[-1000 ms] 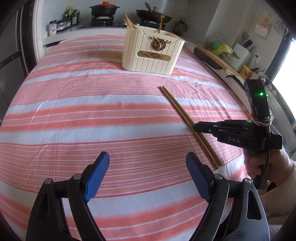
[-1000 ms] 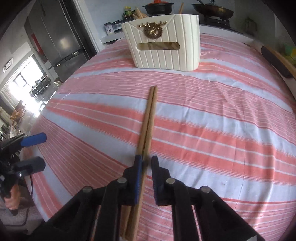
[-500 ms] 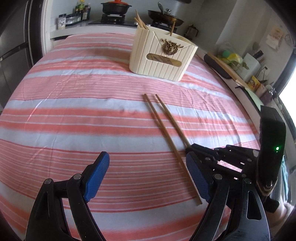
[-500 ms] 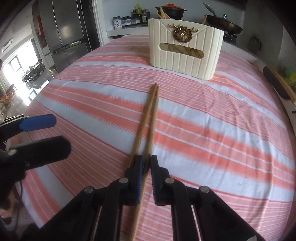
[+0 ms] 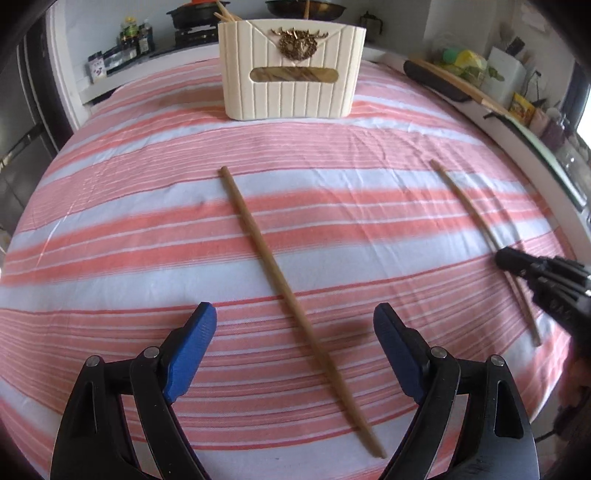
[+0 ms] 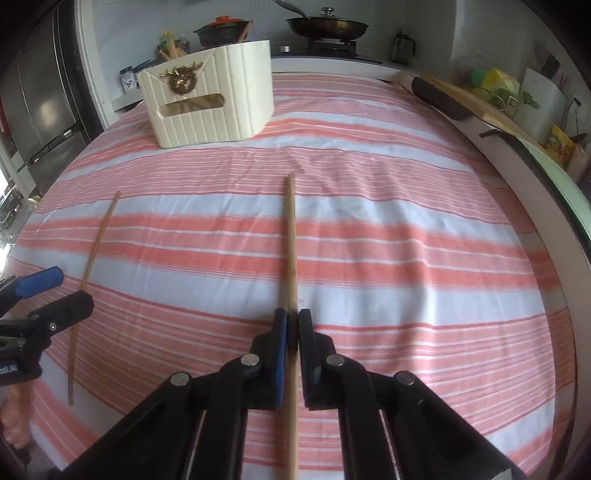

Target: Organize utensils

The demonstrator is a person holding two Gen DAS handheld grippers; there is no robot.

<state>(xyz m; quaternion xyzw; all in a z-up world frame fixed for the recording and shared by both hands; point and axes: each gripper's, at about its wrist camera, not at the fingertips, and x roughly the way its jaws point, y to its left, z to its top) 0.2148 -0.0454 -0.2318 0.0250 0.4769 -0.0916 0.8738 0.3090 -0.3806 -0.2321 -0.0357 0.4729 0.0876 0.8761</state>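
A cream utensil holder [image 5: 291, 70] with a gold emblem stands at the far side of the striped cloth; it also shows in the right wrist view [image 6: 210, 107]. One wooden chopstick [image 5: 291, 295] lies on the cloth between the open fingers of my left gripper [image 5: 294, 332]. My right gripper [image 6: 291, 332] is shut on a second chopstick [image 6: 290, 240], which points toward the holder. That gripper [image 5: 517, 264] and its chopstick [image 5: 476, 218] show at the right in the left wrist view. The loose chopstick [image 6: 94, 258] and the left gripper [image 6: 55, 291] show at the left of the right wrist view.
The table is covered by a pink and white striped cloth [image 5: 147, 229]. Behind it a counter holds pots [image 6: 221, 31], a pan [image 6: 328, 26] and bottles. A cutting board [image 6: 465, 96] and boxes stand along the right edge. A fridge [image 6: 40, 110] is at the left.
The two chopsticks, together before, are now apart. My right gripper has carried one off to the right. My left gripper has moved so its open fingers straddle the other one.
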